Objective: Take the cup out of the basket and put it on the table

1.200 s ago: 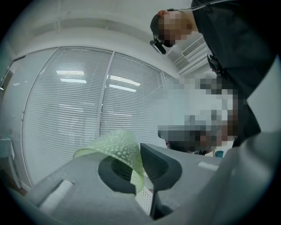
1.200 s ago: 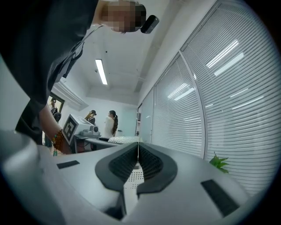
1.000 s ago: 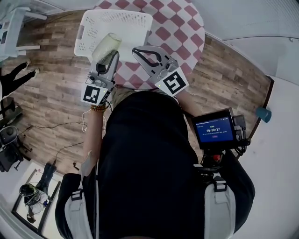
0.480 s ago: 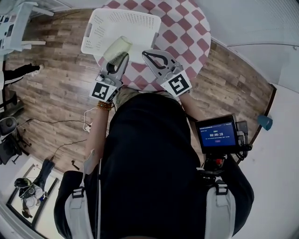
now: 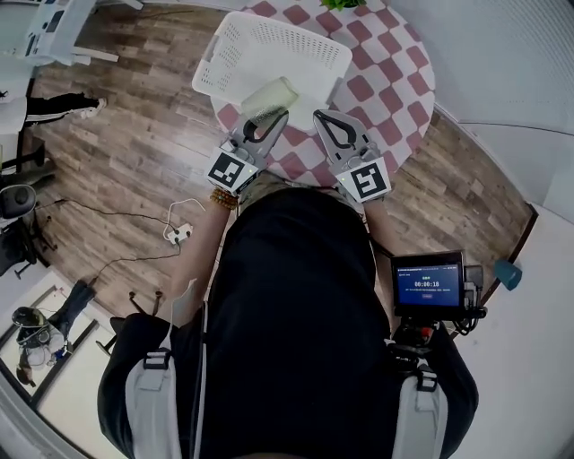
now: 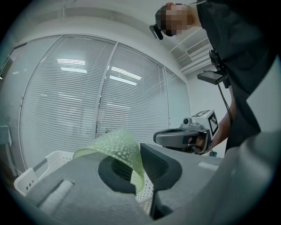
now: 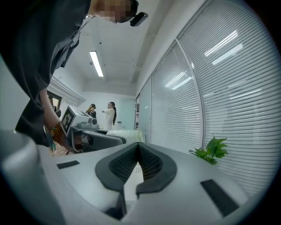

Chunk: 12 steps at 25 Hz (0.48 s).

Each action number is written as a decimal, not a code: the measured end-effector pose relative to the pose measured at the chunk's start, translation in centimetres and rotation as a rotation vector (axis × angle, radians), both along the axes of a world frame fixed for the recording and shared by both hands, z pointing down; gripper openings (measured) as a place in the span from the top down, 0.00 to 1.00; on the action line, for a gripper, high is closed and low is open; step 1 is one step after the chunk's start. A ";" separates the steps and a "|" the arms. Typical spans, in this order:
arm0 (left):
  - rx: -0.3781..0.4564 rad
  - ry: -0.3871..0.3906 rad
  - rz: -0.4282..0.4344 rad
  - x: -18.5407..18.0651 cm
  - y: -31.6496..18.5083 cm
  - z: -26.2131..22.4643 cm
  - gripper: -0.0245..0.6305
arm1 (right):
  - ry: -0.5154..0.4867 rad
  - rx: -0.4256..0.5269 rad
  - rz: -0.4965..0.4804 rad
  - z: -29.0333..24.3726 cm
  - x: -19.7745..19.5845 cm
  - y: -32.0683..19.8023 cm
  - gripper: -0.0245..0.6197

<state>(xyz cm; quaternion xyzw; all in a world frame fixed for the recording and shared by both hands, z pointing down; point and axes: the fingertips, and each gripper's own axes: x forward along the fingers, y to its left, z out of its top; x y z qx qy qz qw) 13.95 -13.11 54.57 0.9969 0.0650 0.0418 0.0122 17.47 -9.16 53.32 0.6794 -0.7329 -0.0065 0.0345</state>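
A pale green dimpled cup [image 5: 269,95] is pinched by its rim in my left gripper [image 5: 273,115], which is shut on it. It hangs tilted over the near edge of the white perforated basket [image 5: 235,40], on the round red-and-white checkered table [image 5: 386,67]. In the left gripper view the cup [image 6: 115,145] curls over the near jaw, with the basket [image 6: 44,163] behind. My right gripper [image 5: 319,116] is just right of the cup, shut and empty. Its jaw tips meet in the right gripper view [image 7: 137,146], where the cup [image 7: 125,134] and left gripper [image 7: 105,140] show at left.
A green plant [image 5: 343,4] stands at the table's far side, also the plant [image 7: 211,151] by the blinds. A power strip with cables [image 5: 179,234] lies on the wooden floor at left. Two people [image 7: 109,115] stand far off. A small screen [image 5: 429,283] hangs at my chest.
The head view has shifted, so table and basket sit further right. The cup stays in the left gripper at the basket's near edge and now lies more sideways. The right gripper stays beside it.
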 end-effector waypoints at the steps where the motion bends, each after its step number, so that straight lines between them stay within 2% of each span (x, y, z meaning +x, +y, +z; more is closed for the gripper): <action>1: -0.001 -0.004 0.001 0.0 0.0 0.0 0.91 | 0.003 -0.005 -0.003 0.1 0.0 0.0 0.95; 12: -0.018 -0.011 0.017 0.3 0.6 0.0 0.92 | 0.018 -0.052 -0.014 1.0 -0.4 0.1 0.95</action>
